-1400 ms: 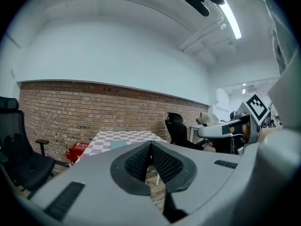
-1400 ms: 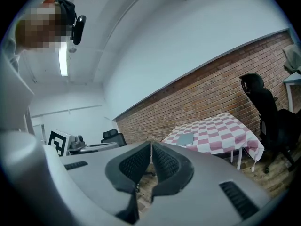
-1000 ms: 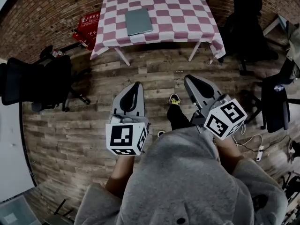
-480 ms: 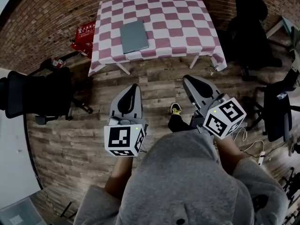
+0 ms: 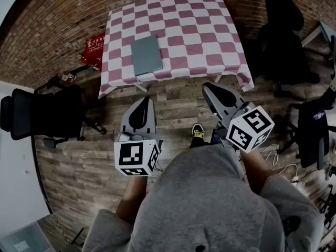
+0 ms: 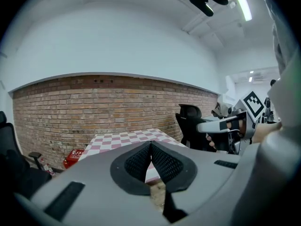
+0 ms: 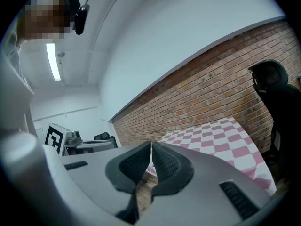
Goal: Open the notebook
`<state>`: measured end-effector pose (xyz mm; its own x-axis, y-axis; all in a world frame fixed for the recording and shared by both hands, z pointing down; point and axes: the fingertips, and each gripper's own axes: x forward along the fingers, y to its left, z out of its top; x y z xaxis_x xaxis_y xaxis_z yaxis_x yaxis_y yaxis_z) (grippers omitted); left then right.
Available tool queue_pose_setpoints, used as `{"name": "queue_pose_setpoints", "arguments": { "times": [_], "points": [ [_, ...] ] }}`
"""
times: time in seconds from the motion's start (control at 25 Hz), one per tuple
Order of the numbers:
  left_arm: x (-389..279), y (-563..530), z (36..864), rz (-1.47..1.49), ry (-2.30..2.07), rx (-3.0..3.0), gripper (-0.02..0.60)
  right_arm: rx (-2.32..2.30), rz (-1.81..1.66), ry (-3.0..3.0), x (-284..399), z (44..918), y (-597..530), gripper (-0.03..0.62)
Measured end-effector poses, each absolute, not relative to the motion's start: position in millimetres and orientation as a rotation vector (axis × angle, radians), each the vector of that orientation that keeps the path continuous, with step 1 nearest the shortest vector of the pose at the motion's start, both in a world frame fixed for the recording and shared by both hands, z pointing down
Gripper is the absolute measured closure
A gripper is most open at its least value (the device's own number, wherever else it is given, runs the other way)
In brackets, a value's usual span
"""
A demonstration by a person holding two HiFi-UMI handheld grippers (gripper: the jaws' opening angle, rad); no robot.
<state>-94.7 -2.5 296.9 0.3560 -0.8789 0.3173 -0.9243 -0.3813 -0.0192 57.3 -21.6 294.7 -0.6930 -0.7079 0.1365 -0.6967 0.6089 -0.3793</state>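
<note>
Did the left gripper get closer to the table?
Yes. The left gripper has come nearer the checkered table; less floor shows between them than before.

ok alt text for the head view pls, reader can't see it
Seen from above, a person in a grey hoodie holds a left gripper and right gripper, jaws shut and empty, over a wood floor, short of a checked table. A closed grey notebook lies on it, untouched.

notebook [image 5: 146, 55]: grey, closed, lying flat on the checkered table [image 5: 210, 35], left of centre, near the front edge, turned slightly askew.
</note>
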Motion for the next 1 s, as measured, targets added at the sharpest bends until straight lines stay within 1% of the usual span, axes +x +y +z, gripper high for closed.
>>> {"name": "queue_pose_setpoints", "arguments": {
  "times": [0.4, 1.0],
  "points": [
    [-82.5, -47.2, 300.2, 0.432, -1.721, 2.405, 0.572, -1.169, -0.689, 2.797, 75.1, 303.7, -70.8, 0.56],
    [-90.2, -62.6, 306.8, 0.486, -1.788, 2.348, 0.571, -1.081, -0.704, 2.839, 65.4, 311.8, -97.5, 0.559]
  ]
}}
